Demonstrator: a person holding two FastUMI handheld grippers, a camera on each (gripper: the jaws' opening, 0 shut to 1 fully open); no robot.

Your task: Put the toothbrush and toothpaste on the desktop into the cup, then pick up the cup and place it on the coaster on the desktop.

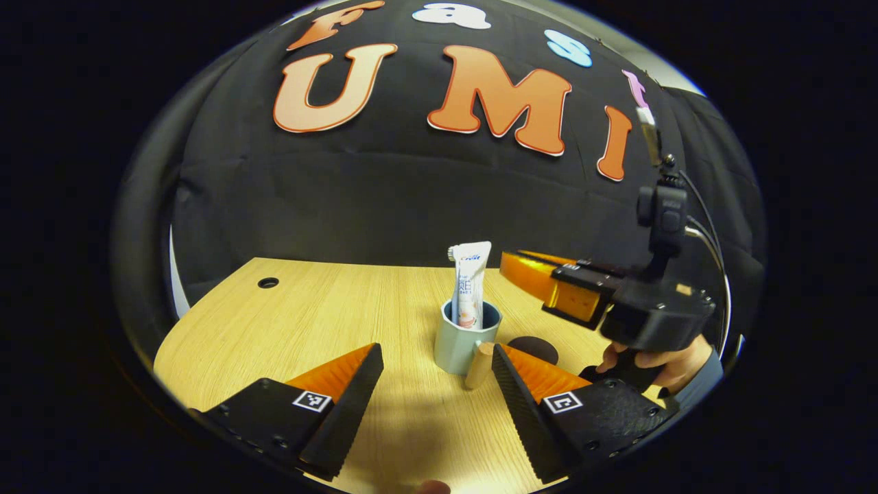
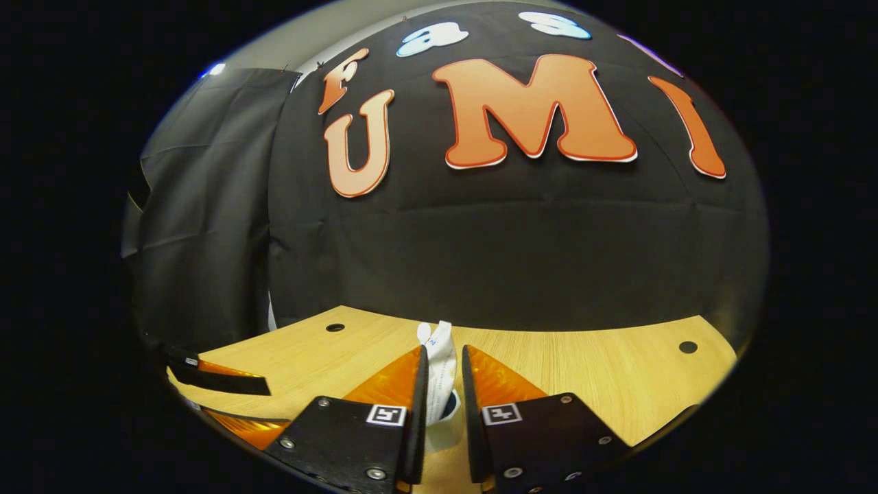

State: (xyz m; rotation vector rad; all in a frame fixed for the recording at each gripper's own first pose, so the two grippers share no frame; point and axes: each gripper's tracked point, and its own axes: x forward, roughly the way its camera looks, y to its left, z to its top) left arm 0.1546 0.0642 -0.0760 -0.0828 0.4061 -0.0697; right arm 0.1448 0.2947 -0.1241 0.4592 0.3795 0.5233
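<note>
A pale blue-grey cup (image 1: 458, 343) with a wooden handle (image 1: 479, 366) stands on the wooden desktop (image 1: 309, 309). A white toothpaste tube (image 1: 470, 285) stands upright in it. My left gripper (image 1: 436, 350) is open wide just in front of the cup, one finger on each side and not touching it. A dark round coaster (image 1: 534, 348) lies just right of the cup. My right gripper (image 1: 511, 264), held by a hand (image 1: 658, 363), hovers right of the tube's top, slightly apart from it. In the right gripper view its fingers (image 2: 444, 353) stand narrowly open, with the tube (image 2: 440, 367) in the gap.
The desktop has a cable hole at the far left (image 1: 268, 282), and two holes (image 2: 335, 327) (image 2: 688, 346) appear in the right gripper view. Black cloth walls the back and sides. The left gripper's fingers (image 2: 219, 381) reach in low on the left of the right gripper view.
</note>
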